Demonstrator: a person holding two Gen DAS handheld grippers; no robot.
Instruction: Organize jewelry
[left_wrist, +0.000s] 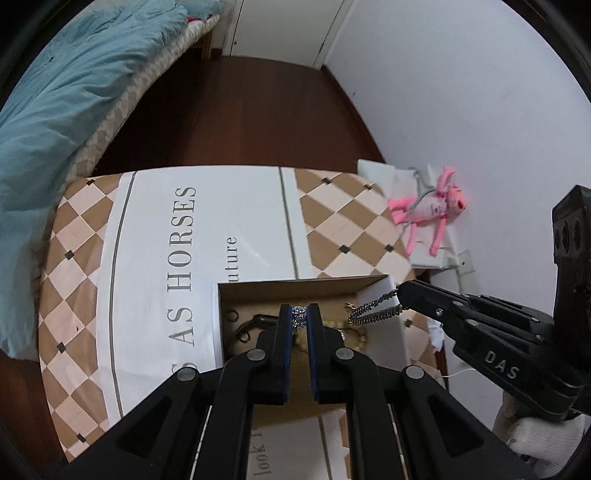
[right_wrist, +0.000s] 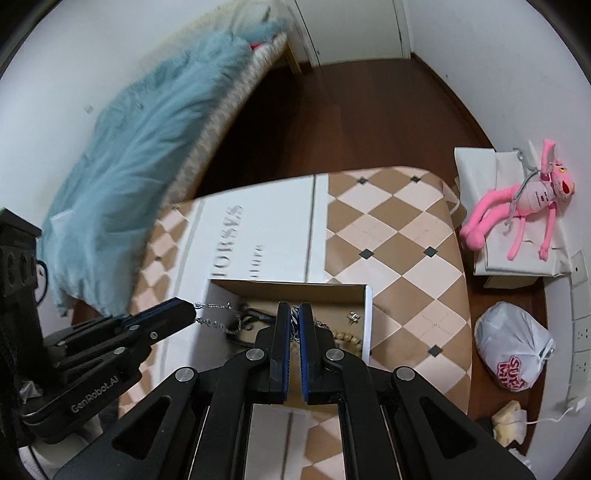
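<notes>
An open cardboard box (left_wrist: 295, 290) (right_wrist: 288, 288) of jewelry sits on a chequered tablecloth. Inside lie gold beads (left_wrist: 354, 338) (right_wrist: 347, 338), dark rings and other pieces. My left gripper (left_wrist: 300, 314) is over the box, shut on a silver chain whose sparkly links show between the pads; in the right wrist view that gripper (right_wrist: 192, 314) holds the chain (right_wrist: 218, 314) at the box's left wall. My right gripper (right_wrist: 294, 314) is shut on a blue-white strand (right_wrist: 294, 321) above the box; in the left wrist view it (left_wrist: 400, 295) pinches a silver chain (left_wrist: 373, 312).
The tablecloth (left_wrist: 159, 258) (right_wrist: 399, 251) bears printed lettering. A bed with a blue blanket (left_wrist: 62, 110) (right_wrist: 136, 166) is at left. A pink plush toy (left_wrist: 428, 210) (right_wrist: 517, 206) lies on a white box by the wall. A white plastic bag (right_wrist: 513, 350) sits on the floor.
</notes>
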